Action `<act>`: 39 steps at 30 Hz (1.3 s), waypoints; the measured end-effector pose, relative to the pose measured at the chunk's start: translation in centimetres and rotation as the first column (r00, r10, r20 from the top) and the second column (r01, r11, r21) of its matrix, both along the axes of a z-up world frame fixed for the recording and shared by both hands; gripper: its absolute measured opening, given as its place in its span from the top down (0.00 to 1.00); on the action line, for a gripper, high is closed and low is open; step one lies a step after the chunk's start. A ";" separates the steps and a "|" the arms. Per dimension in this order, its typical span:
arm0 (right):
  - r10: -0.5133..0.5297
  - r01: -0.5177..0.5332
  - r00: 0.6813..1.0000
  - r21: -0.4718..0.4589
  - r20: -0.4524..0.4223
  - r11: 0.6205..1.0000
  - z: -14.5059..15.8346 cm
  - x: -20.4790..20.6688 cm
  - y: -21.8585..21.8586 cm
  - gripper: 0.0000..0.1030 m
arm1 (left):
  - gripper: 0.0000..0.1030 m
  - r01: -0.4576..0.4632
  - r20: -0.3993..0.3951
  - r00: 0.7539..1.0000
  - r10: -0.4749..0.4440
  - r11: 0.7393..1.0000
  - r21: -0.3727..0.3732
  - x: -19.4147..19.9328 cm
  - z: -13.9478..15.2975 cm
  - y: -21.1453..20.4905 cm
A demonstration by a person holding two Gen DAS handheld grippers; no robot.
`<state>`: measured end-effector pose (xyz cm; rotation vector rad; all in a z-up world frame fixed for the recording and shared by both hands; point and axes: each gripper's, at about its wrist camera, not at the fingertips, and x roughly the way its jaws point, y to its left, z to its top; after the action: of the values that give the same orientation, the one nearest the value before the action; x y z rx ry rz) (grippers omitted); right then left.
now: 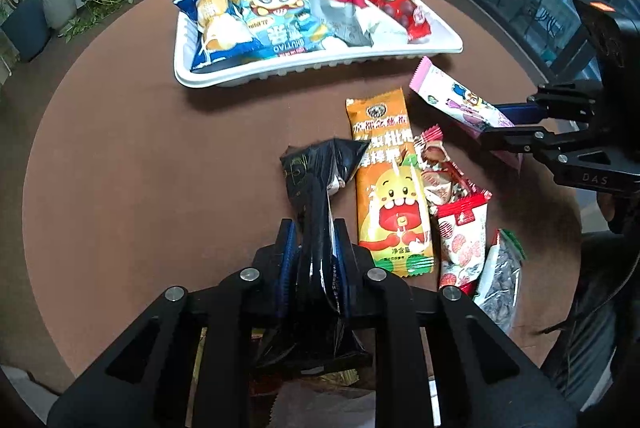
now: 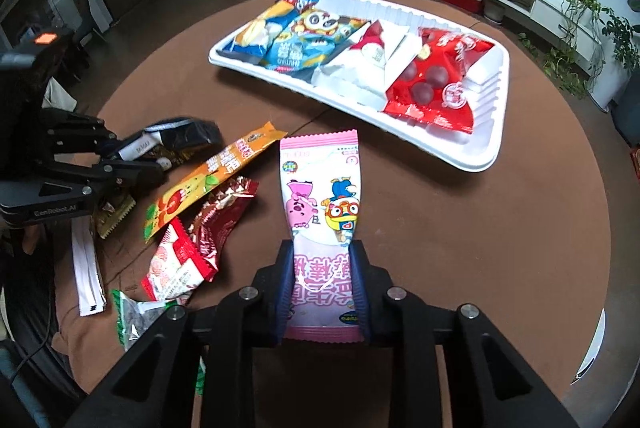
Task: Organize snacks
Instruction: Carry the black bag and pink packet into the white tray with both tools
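Crinkly black pkt (image 1: 316, 228) pinched in left tool (image 1: 315, 244), glossy pink pkt (image 2: 322, 228) in right tool (image 2: 323, 264).

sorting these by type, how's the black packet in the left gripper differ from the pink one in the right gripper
The black packet is dark, glossy and crumpled, with little print showing; the pink packet is pale pink and white with bright cartoon characters. The black packet twists between the left gripper fingers; the pink packet stands flatter in the right gripper. Both are clamped, still short of the white tray.
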<state>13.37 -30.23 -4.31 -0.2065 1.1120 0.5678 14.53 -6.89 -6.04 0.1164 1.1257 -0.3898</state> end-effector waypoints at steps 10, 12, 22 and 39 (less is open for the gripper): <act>-0.025 0.024 1.000 0.015 0.012 1.000 0.5 -0.2 -0.6 0.72 | 0.87 0.016 0.029 0.999 -0.017 1.000 0.017 -0.7 0.2 -0.3; -0.020 0.020 1.000 0.017 0.015 1.000 0.5 -0.2 -0.4 0.72 | 0.87 0.011 0.049 0.999 -0.012 1.000 0.011 -0.9 0.4 -0.2; -0.035 0.033 0.999 0.050 0.040 0.998 1.3 -0.3 -1.0 0.72 | 0.87 -0.002 0.079 0.997 0.005 0.999 -0.036 -2.0 2.4 0.6; -0.277 0.219 0.939 0.266 0.205 0.939 7.8 2.6 -4.1 0.72 | 0.87 -0.052 0.203 0.974 0.099 0.973 -0.223 4.5 11.5 1.7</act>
<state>15.97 -34.36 3.45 0.0766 0.8103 0.4306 19.05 -5.17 5.44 -0.0759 0.8673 -0.4190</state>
